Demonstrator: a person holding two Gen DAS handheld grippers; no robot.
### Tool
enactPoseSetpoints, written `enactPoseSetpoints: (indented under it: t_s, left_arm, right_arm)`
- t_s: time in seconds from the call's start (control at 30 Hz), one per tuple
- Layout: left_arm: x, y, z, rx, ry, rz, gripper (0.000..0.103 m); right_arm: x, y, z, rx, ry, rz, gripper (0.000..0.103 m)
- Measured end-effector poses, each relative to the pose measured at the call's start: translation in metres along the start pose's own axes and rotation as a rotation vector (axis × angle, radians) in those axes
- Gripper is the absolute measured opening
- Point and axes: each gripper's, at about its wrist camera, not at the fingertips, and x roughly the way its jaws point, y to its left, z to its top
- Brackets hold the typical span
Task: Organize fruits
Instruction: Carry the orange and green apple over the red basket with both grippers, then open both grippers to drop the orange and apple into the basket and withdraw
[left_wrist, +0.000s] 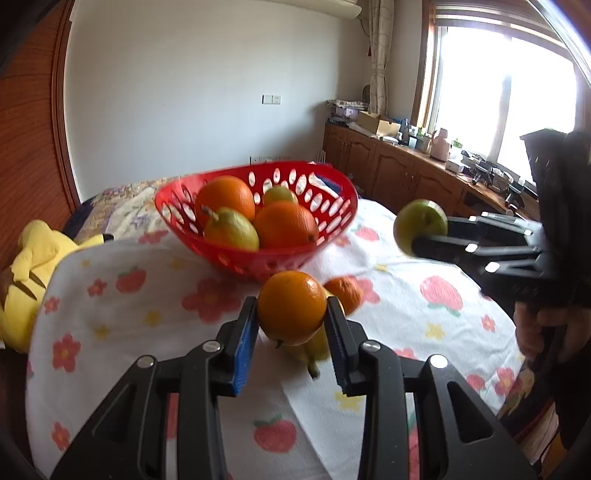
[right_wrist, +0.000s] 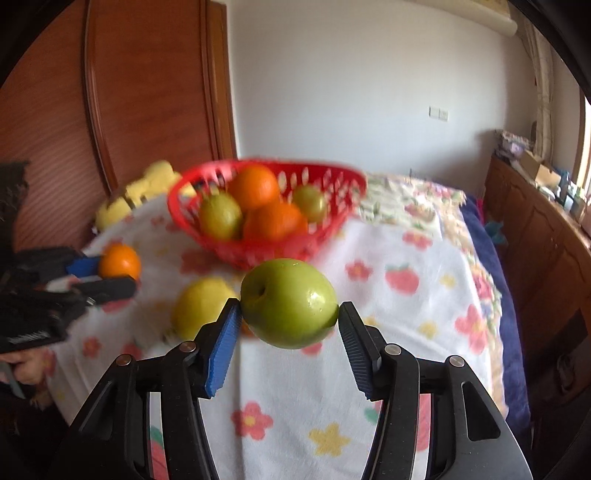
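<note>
My left gripper (left_wrist: 291, 314) is shut on an orange (left_wrist: 291, 306) and holds it above the flowered cloth, in front of the red basket (left_wrist: 325, 225). My right gripper (right_wrist: 290, 314) is shut on a green apple (right_wrist: 290, 302), also lifted, to the right of the basket; it shows in the left wrist view (left_wrist: 419, 225) too. The basket (right_wrist: 343, 210) holds two oranges, a pear and a green fruit. A yellow pear (right_wrist: 201, 310) and a small orange (left_wrist: 345, 293) lie on the cloth below the grippers.
A yellow plush toy (left_wrist: 33, 258) lies at the cloth's left edge. A wooden cabinet (left_wrist: 406, 173) with clutter runs under the window at right. A wooden wardrobe (right_wrist: 129, 92) stands behind the bed.
</note>
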Motion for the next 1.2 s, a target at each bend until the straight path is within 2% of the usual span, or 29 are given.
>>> enactPoseSetpoints:
  t_s: [0.17,0.4,0.63,0.9,1.0,1.2]
  left_arm:
    - [0.006,0.006,0.022,0.009,-0.020,0.013,0.034]
    - [0.022,0.012,0.045,0.008,-0.035,0.021,0.034]
    - [0.042,0.021,0.060,0.008,-0.028,0.027,0.034]
    - [0.058,0.028,0.067,0.016,-0.022,0.033,0.034]
    - [0.061,0.034,0.072,0.017,-0.028,0.045,0.034]
    - [0.068,0.048,0.086,0.022,-0.036,0.075,0.034]
  right_arm:
    - [0.001,-0.006,0.034,-0.035,-0.048,0.013,0.055]
    - [0.041,-0.014,0.063,-0.072,-0.030,0.013,0.055]
    - [0.073,-0.016,0.072,-0.104,-0.004,0.017,0.055]
    - [0.103,-0.019,0.068,-0.115,0.048,0.008,0.055]
    - [0.104,-0.019,0.066,-0.119,0.044,0.007,0.052]
    - [0.096,-0.020,0.069,-0.109,0.018,0.021,0.052]
